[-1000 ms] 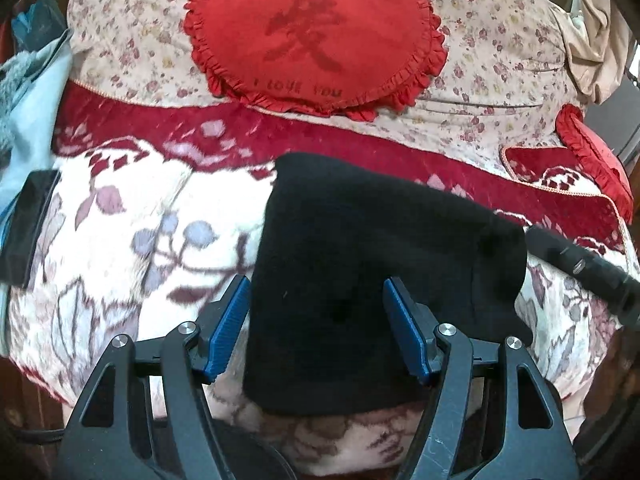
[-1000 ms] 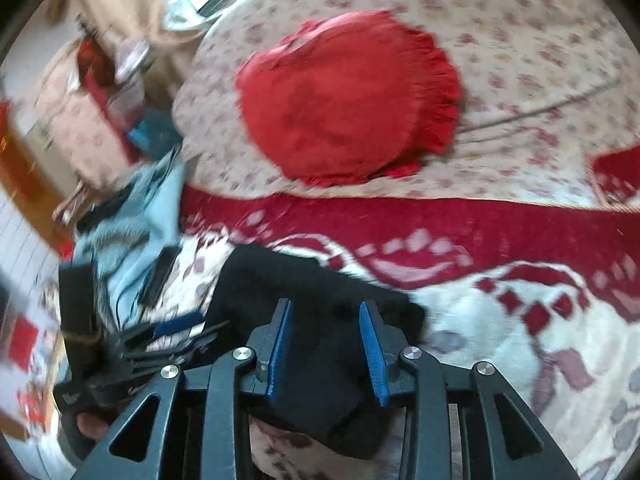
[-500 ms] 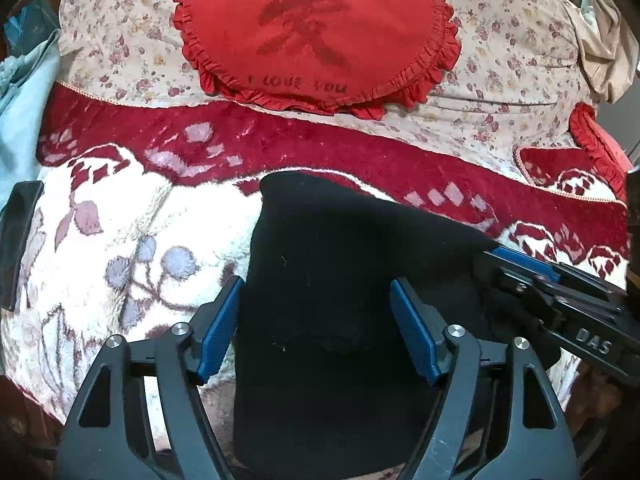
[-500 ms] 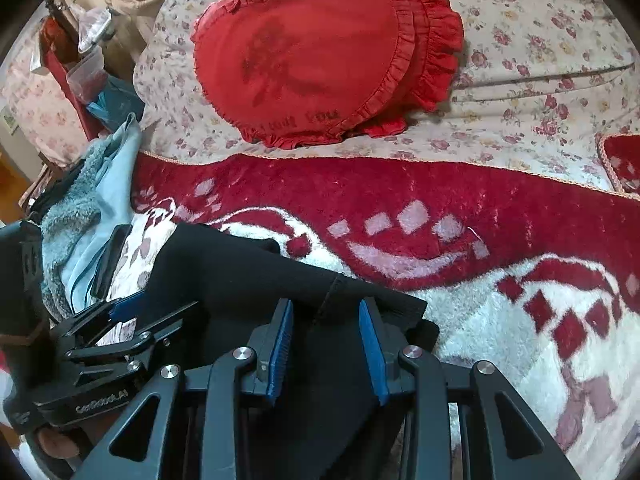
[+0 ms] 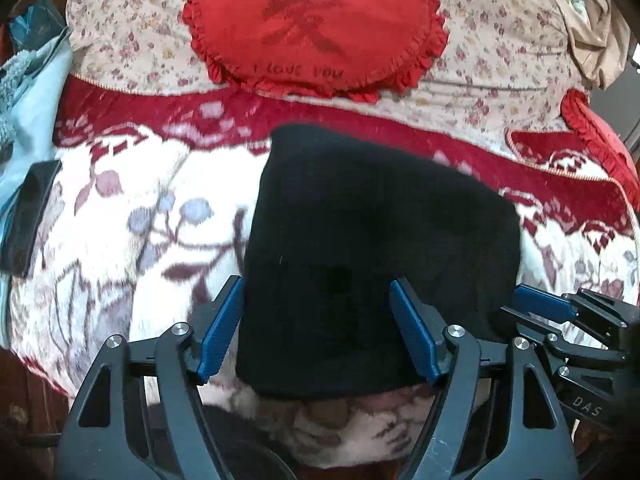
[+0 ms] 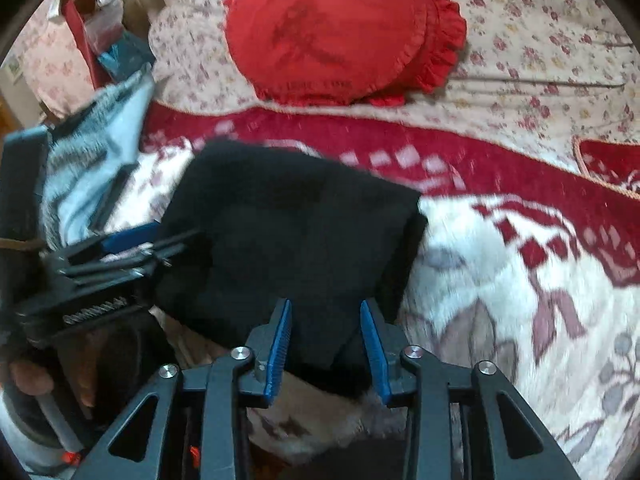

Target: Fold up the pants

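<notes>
The black pants (image 5: 360,232) lie folded into a thick rectangle on the floral blanket (image 5: 120,240). They also show in the right wrist view (image 6: 288,232). My left gripper (image 5: 318,320) is open, its blue pads straddling the near edge of the pants with nothing pinched. My right gripper (image 6: 326,340) is open and hovers over the near right corner of the pants, holding nothing. It also shows at the right edge of the left wrist view (image 5: 560,312). The left gripper shows at the left of the right wrist view (image 6: 120,252).
A red heart-shaped cushion (image 5: 316,28) lies on the flowered quilt behind the pants. A light blue garment (image 6: 92,168) and a dark flat object (image 5: 28,216) lie to the left. A second red cushion (image 5: 592,136) sits at the far right.
Both grippers pulled back toward the near edge of the pants. The right gripper drew away from the cloth and the pants now lie flat and free.
</notes>
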The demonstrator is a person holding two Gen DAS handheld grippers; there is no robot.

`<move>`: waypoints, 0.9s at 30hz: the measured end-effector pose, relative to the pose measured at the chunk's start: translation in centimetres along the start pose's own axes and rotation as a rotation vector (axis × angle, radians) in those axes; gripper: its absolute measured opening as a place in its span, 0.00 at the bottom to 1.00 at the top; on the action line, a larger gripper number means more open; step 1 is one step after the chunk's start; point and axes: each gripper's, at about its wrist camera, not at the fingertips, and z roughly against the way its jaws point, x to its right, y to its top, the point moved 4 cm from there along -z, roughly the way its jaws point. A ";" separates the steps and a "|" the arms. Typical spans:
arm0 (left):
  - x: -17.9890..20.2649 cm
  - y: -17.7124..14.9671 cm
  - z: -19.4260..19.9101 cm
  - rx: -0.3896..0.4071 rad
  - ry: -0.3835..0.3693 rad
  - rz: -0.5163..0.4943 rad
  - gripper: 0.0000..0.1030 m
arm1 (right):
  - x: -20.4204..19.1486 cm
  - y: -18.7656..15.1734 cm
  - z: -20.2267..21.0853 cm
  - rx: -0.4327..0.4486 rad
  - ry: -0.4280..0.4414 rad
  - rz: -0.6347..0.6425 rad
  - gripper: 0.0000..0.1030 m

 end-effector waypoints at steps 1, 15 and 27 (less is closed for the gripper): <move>-0.1 -0.4 -0.2 -0.003 -0.006 0.008 0.74 | 0.1 -0.4 -0.2 -0.006 0.002 -0.001 0.35; -3.5 0.9 0.2 -0.018 -0.119 0.159 0.77 | 5.7 0.0 0.9 0.076 0.188 -0.310 0.54; -2.8 1.7 -1.9 -0.051 -0.188 0.148 0.78 | 5.2 1.5 -3.6 -0.013 0.280 -0.353 0.69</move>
